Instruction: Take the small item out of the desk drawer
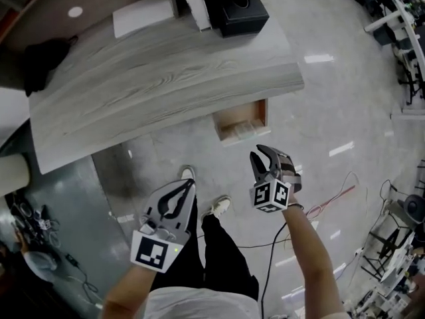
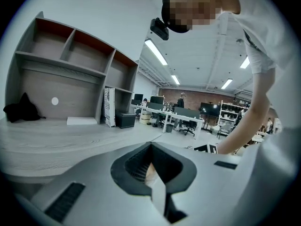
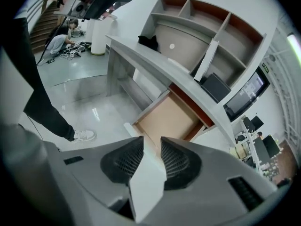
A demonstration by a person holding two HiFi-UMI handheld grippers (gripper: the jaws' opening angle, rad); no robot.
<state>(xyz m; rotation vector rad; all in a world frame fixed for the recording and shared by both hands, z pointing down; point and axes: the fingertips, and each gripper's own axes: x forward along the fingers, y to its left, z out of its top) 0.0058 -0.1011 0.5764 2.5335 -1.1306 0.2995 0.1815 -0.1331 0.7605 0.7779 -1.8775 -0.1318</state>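
Right gripper (image 3: 151, 144) parted halfway and empty, short of the pulled-out drawer (image 3: 165, 119) under the desk (image 1: 166, 78) at its front right edge, left gripper (image 2: 151, 145) closed on nothing, small item not visible, perhaps deep inside; liable to clip the drawer front or shove the item back if reaching blind.

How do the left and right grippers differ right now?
Jaws: the left gripper is shut, with its tips meeting; the right gripper is open, with a clear gap between its pads.
Position: the right gripper is up near the open drawer and its view looks into it; the left gripper sits further back and its view looks across the desk top.
Shared: both hold nothing.
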